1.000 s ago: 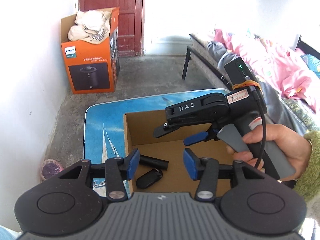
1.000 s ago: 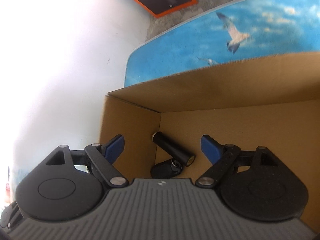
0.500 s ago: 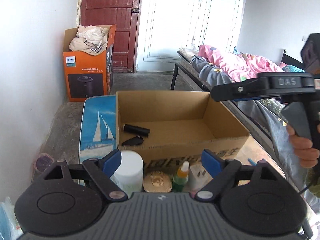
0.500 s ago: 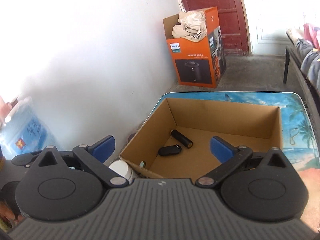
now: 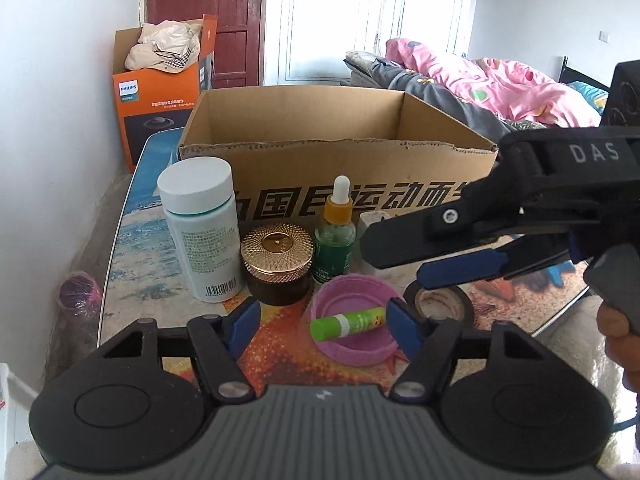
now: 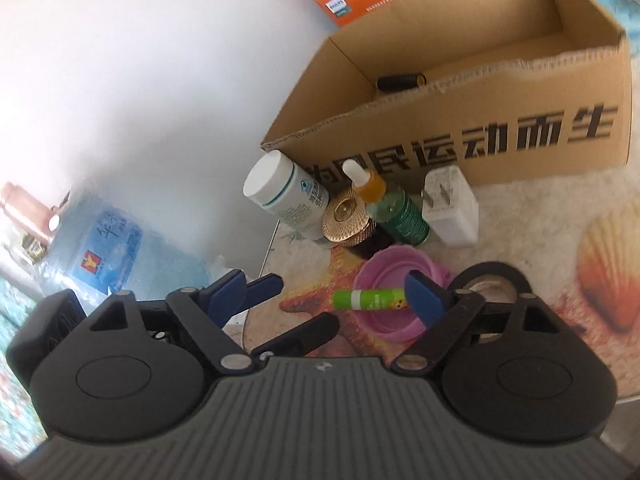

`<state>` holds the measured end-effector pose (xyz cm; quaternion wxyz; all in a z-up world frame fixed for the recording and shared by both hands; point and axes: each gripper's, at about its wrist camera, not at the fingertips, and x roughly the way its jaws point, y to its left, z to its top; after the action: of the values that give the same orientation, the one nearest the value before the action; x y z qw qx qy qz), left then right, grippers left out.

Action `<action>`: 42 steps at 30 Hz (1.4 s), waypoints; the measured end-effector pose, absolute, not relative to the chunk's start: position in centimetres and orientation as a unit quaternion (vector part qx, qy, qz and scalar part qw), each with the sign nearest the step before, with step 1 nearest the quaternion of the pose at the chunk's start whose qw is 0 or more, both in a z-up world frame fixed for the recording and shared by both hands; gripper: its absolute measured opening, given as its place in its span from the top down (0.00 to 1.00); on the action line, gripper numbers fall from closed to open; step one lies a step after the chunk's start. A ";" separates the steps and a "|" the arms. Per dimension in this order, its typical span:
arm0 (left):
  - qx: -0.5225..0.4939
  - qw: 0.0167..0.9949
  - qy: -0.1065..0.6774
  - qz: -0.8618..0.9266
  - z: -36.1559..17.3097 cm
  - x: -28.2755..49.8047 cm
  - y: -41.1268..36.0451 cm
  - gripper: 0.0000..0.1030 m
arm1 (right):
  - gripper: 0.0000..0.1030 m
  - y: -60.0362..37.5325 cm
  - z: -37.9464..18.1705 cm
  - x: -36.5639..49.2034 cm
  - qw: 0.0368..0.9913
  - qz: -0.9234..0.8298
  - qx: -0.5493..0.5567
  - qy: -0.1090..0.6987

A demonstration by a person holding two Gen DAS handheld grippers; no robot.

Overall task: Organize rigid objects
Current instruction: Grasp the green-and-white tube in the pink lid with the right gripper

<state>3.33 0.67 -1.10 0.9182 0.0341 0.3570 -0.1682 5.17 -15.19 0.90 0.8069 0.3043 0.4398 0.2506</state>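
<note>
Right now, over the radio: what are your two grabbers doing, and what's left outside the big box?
Left gripper and right gripper both empty, jaws closing. Green glue stick across pink bowl, below the left. White bottle, gold-lidded jar, dropper bottle crowd the cardboard box.

Each hand-held gripper is matte black — ribbed grey housing, two round discs, silver screws at the linkage pivots, blue pads on the fingers. The right hand-held gripper (image 5: 460,264) carries white "DAS" lettering on its side, and the left hand-held gripper (image 5: 320,318) is built alike.

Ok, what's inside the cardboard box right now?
Inside the cardboard box, one black cylinder shows above the front wall. That wall hides the rest of the floor.
</note>
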 end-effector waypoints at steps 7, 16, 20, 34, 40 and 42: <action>0.017 0.905 0.382 -0.183 -2.7 5.2 0.7 0.71 | 0.49 -14.5 -2.2 7.4 0.769 0.222 0.351 0.485; -0.013 0.886 0.399 -0.237 -3.1 3.5 0.5 0.76 | 0.51 -15.3 -2.9 7.7 0.758 0.204 0.347 0.513; -0.002 0.885 0.394 -0.249 -2.9 2.9 -0.2 0.76 | 0.55 -15.4 -3.0 7.9 0.760 0.198 0.336 0.520; -0.002 0.868 0.439 -0.231 -4.1 6.2 -1.4 0.80 | 0.74 -13.8 -3.4 9.8 0.762 0.185 0.296 0.545; -0.007 0.871 0.433 -0.232 -3.6 5.5 -1.0 0.81 | 0.80 -14.5 -3.1 9.0 0.763 0.193 0.312 0.532; -0.008 0.872 0.430 -0.233 -3.2 5.1 -0.8 0.80 | 0.80 -14.6 -2.8 8.7 0.765 0.198 0.314 0.526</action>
<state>5.12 -0.85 -3.20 0.8725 -0.0082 0.4296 -0.2327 8.65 -14.56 -2.85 0.7649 0.3145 0.5261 0.1979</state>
